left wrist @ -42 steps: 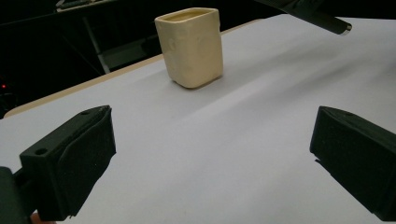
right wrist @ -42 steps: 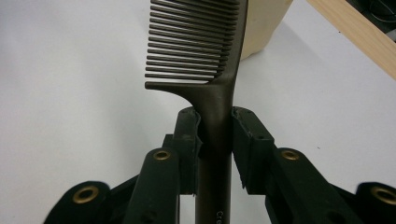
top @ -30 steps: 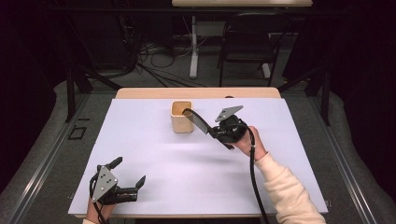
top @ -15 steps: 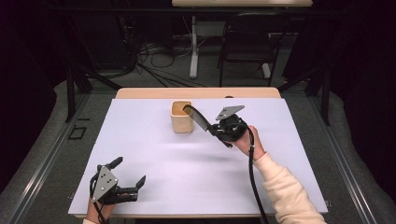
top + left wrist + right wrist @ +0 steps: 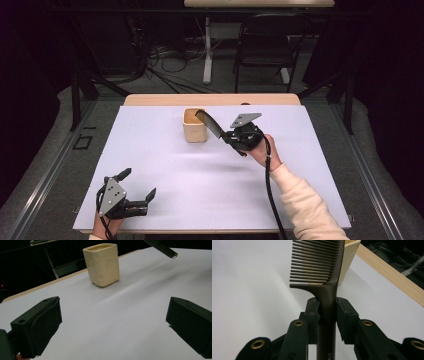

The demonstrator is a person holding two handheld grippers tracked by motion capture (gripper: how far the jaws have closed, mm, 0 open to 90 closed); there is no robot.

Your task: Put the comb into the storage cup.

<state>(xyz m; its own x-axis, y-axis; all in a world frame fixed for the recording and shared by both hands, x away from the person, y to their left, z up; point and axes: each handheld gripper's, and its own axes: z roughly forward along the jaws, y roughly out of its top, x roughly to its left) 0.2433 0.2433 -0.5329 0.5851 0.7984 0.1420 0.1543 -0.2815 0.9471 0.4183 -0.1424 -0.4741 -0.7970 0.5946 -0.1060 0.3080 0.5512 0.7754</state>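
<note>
White table (image 5: pixel 165 165) under dark surroundings: the right gripper (image 5: pixel 327 305) has its jaws clamped on the handle of a brown comb (image 5: pixel 319 262), whose toothed end hangs at the rim of the cream cup (image 5: pixel 194 125). If the teeth snag the rim, the light cup may well tip. The left gripper (image 5: pixel 137 192) rests near the front edge, jaws apart and empty.
</note>
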